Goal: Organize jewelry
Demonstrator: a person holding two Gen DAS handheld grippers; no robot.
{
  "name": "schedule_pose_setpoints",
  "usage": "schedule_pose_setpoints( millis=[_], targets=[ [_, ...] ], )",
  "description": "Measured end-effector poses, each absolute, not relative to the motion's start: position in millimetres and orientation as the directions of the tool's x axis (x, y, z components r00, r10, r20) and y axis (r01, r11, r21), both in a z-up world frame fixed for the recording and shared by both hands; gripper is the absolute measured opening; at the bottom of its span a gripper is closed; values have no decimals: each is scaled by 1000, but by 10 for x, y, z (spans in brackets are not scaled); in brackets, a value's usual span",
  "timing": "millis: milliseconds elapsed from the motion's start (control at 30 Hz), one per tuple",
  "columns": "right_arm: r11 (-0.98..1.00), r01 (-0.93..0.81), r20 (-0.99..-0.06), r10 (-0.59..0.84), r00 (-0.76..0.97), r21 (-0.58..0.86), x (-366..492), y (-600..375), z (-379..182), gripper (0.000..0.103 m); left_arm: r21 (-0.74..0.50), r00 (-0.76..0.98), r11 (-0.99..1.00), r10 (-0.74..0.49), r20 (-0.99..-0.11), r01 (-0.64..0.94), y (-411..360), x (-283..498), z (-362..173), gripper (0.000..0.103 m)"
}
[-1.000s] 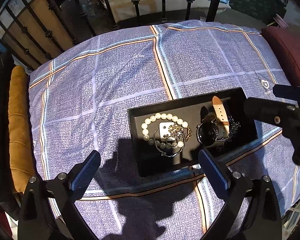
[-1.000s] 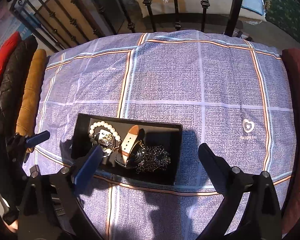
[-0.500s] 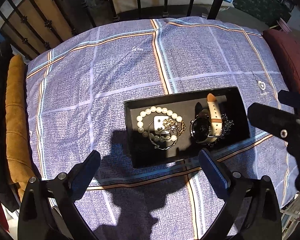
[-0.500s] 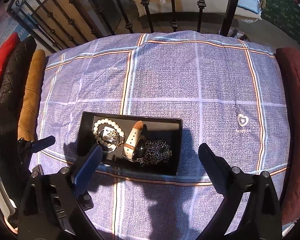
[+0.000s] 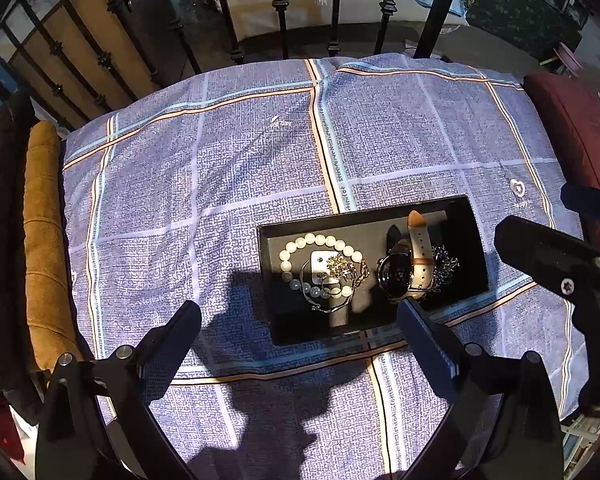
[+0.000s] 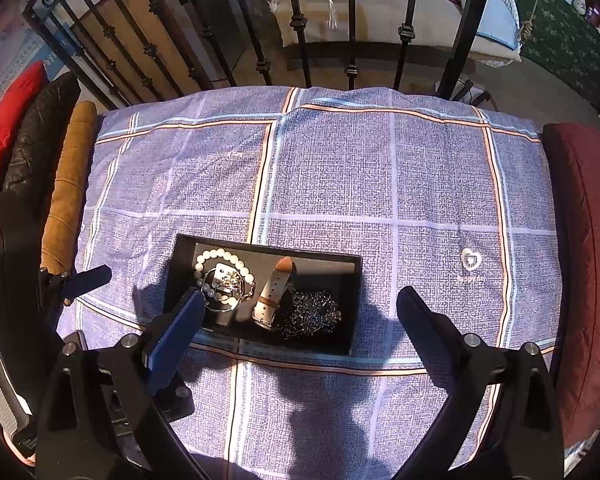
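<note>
cloth (image 5: 260,168): woven fabric, matt, fine maze-like print, faint creases. tray (image 5: 284,332): black, matt, smooth flat walls. bead bracelet (image 5: 300,245): pearly beads, soft sheen. chain cluster (image 5: 342,266): gold-tone metal, shiny. bangle (image 5: 328,309): thin polished metal. watch (image 5: 396,276): glossy dark face, metal case; strap (image 5: 418,240) looks like smooth pale leather with a tan tip. dark chain (image 6: 312,314): metallic links, glinting. left tool (image 5: 300,332): matt black plastic arms, bright metal screw heads, blue ribbed pads (image 5: 426,340). right tool (image 6: 300,316): same build. cushions: tan one (image 5: 44,216) suede-like, maroon one (image 6: 580,240) matt cloth. railing (image 6: 352,20): black wrought metal.
</note>
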State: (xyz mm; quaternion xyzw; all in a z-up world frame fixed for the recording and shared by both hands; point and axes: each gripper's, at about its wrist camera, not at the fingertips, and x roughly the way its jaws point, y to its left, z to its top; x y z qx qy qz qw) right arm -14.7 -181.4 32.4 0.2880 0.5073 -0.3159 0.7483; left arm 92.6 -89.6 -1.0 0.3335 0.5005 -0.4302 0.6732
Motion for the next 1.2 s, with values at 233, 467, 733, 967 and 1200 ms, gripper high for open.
schedule_pose_setpoints(
  millis=[233, 467, 733, 967, 1200],
  targets=[
    [630, 769, -938, -187, 292, 113, -196, -1761, 353, 95, -12, 99, 401, -257, -961, 916, -861, 893, 20, 96],
    [629, 769, -936, -191, 295, 115, -226, -1705, 376, 95, -7, 103, 397, -256, -961, 918, -824, 849, 46, 96],
    [632, 767, -935, -196, 296, 111, -226, -1668, 400, 95, -2, 109, 393, -260, -959, 920, -815, 834, 93, 96],
    [632, 767, -932, -198, 302, 114, -236, -1658, 426, 95, -22, 93, 386, -277, -957, 922, -813, 838, 129, 96],
    [622, 775, -935, -195, 296, 115, -279, -1648, 407, 95, -76, 39, 388, -279, -960, 918, -829, 849, 93, 96]
  ],
)
